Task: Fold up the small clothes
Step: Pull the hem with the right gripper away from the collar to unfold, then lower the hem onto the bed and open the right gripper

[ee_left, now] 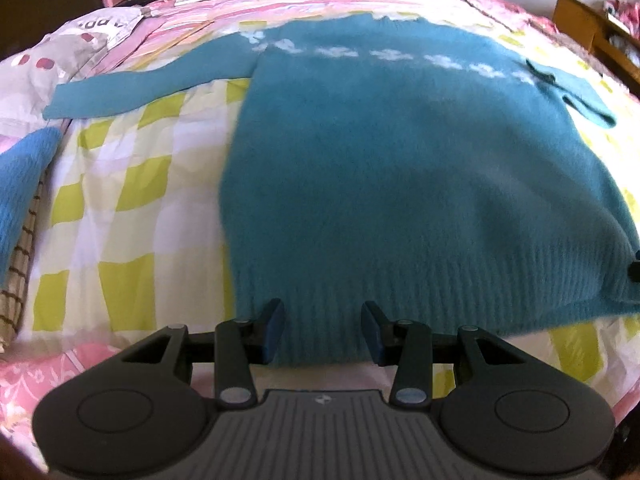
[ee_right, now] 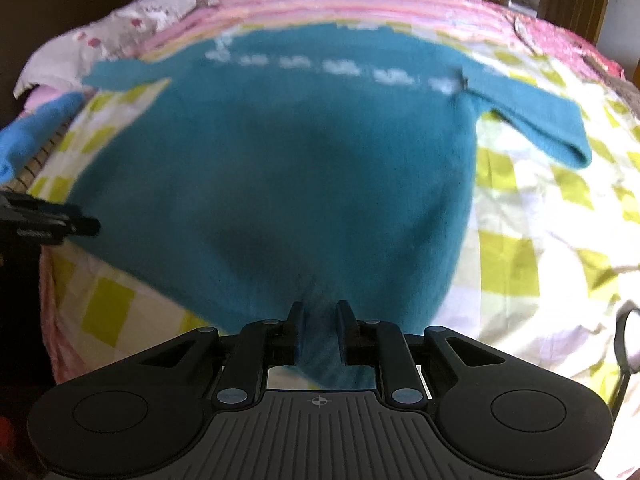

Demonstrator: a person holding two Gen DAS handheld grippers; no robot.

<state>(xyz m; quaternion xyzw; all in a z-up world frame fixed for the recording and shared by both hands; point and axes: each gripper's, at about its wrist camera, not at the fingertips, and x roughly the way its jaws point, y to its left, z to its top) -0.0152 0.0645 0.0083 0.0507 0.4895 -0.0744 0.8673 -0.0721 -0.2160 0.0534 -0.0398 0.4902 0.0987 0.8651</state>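
Note:
A teal knit sweater (ee_left: 400, 168) with a band of white marks across the chest lies spread on the bed, sleeves out to both sides. My left gripper (ee_left: 323, 328) is open, its fingers either side of the ribbed hem near the sweater's left corner. My right gripper (ee_right: 319, 330) is shut on the sweater (ee_right: 300, 184) at the hem near its right corner, with a fold of knit bunched between the fingers. The left gripper also shows at the left edge of the right wrist view (ee_right: 44, 224).
The bed has a yellow-and-white checked cover (ee_left: 120, 216) with pink bedding (ee_left: 48, 368) around it. A blue cloth (ee_left: 24, 184) lies at the left edge. A pillow (ee_left: 52, 60) sits at the back left. Wooden furniture (ee_left: 592, 20) stands at the back right.

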